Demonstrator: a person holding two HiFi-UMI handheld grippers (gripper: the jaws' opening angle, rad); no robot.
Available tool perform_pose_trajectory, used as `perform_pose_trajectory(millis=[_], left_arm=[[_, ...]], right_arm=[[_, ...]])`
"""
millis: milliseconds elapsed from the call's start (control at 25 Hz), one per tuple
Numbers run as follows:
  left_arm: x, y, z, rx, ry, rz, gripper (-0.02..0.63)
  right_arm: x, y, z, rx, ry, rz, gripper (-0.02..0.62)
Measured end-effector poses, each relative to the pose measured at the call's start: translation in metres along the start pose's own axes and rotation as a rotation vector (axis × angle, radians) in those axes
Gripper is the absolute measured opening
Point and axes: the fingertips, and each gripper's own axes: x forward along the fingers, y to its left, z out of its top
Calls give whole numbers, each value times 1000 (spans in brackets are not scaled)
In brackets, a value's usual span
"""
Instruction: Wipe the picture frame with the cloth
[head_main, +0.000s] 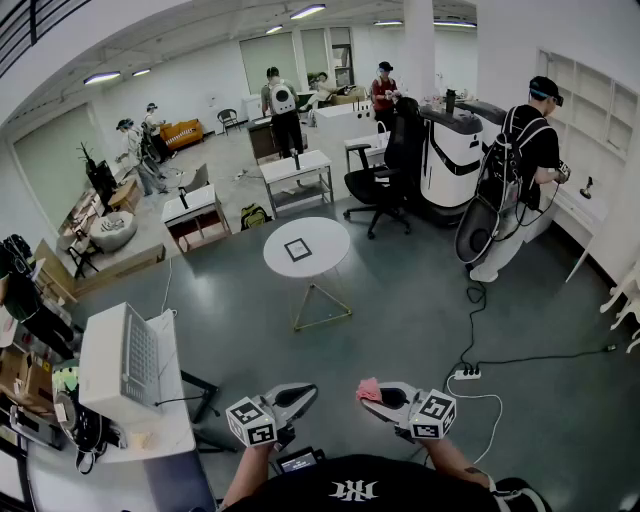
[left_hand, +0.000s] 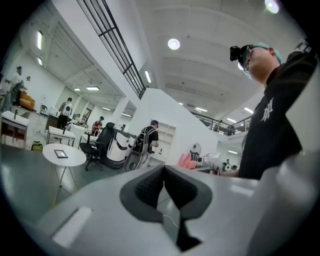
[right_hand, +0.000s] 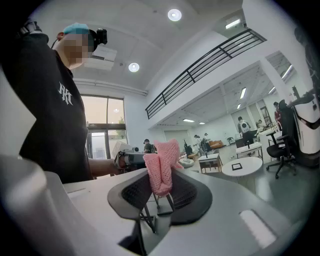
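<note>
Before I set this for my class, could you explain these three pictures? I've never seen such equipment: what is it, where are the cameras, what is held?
No robot: a person holds a gripper in each hand. The head view, from a camera on their head, looks down at the left gripper and right gripper. Each gripper view comes from a camera riding on that gripper. The right gripper's fingers are shut on a pink cloth; the left's are shut and empty. Ahead, a picture frame lies on a round white table.
</note>
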Motion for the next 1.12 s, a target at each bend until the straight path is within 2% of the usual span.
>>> perform_pose_trajectory(millis=[280, 520, 680, 880, 1120], left_arm=[[1, -7, 0, -20, 9, 19, 3], [-8, 1, -20, -64, 23, 44, 3], [-13, 7, -33, -105, 47, 49, 3], [-7, 51, -45, -126, 61, 46, 3], [24, 124, -16, -128, 31, -9, 3]], right_arm=[[-5, -6, -7, 12, 30, -23, 77], [0, -21, -14, 60, -36, -78, 83], [13, -28, -27, 84, -11, -48, 78], [41, -58, -33, 79, 8, -39, 80], [72, -108, -18, 65, 35, -103, 80]])
